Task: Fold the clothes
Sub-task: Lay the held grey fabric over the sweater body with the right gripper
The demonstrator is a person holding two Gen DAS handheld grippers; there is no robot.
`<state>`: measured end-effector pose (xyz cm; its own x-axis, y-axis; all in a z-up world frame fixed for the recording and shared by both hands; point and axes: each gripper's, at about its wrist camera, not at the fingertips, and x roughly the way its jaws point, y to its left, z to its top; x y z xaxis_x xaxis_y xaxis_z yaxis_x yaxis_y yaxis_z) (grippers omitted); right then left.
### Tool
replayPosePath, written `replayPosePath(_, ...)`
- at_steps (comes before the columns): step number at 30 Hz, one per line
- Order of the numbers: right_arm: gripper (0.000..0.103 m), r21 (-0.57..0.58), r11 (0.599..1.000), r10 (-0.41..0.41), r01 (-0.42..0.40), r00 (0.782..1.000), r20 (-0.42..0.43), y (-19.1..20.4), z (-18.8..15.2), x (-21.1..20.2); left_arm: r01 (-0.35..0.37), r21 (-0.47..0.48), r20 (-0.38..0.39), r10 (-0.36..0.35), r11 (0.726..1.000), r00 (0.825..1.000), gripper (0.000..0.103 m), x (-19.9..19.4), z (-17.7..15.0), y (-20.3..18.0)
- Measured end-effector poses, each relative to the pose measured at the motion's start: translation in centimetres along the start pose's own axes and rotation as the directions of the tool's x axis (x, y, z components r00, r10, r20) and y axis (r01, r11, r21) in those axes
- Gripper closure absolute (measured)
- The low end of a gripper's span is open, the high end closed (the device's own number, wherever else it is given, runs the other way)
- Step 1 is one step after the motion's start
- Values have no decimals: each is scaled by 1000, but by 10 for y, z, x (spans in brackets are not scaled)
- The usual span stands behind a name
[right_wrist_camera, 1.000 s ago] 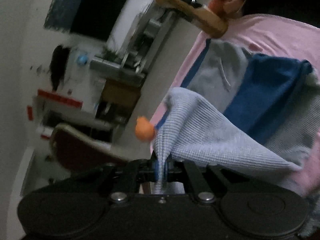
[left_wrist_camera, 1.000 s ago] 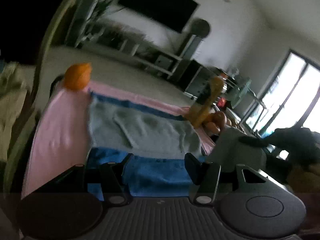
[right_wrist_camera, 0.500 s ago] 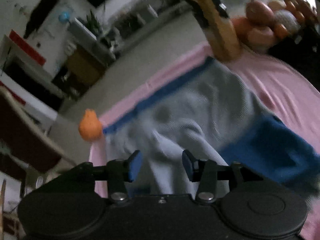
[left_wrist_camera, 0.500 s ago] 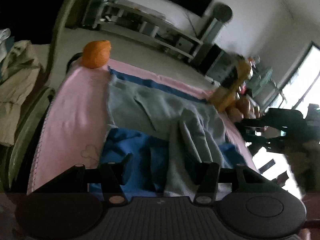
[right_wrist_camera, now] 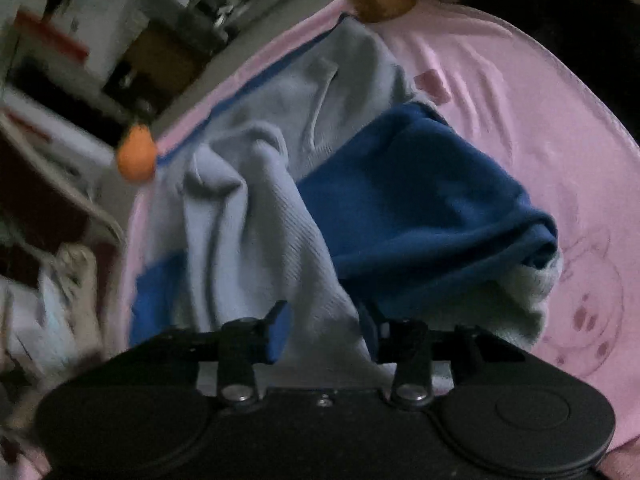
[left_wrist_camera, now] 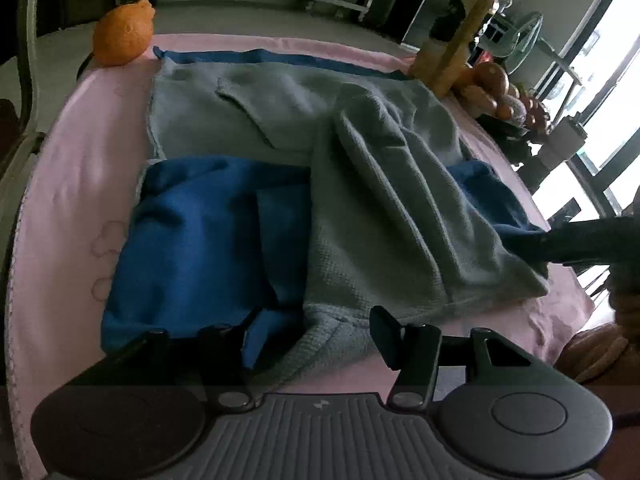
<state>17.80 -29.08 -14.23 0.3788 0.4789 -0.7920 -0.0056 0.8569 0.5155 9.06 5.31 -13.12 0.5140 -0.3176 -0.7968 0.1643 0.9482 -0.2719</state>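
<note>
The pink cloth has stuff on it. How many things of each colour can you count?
Grey and blue: 1, the garment
Orange: 1, the orange
Yellowish: 1, the bottle
Reddish-brown: 1, a heap of fruit, too blurred to count apart
Total: 4, all on the pink cloth

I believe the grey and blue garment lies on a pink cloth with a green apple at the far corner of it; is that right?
Not quite: the fruit at the far corner is an orange, not a green apple, as the left wrist view shows plainly. The rest holds: the grey and blue garment lies on the pink cloth.
</note>
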Motion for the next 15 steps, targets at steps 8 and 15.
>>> replayPosePath(8, 93, -126, 989, -77, 75, 997, -10, 13, -11, 17, -1, 138, -10, 2, 990, 1000, 97, 13, -11, -25)
replayPosePath(15, 95, -138, 990, 8, 3, 997, 79, 13, -35, -20, -77, 307, -3, 82, 949, 997, 102, -6, -54, -52)
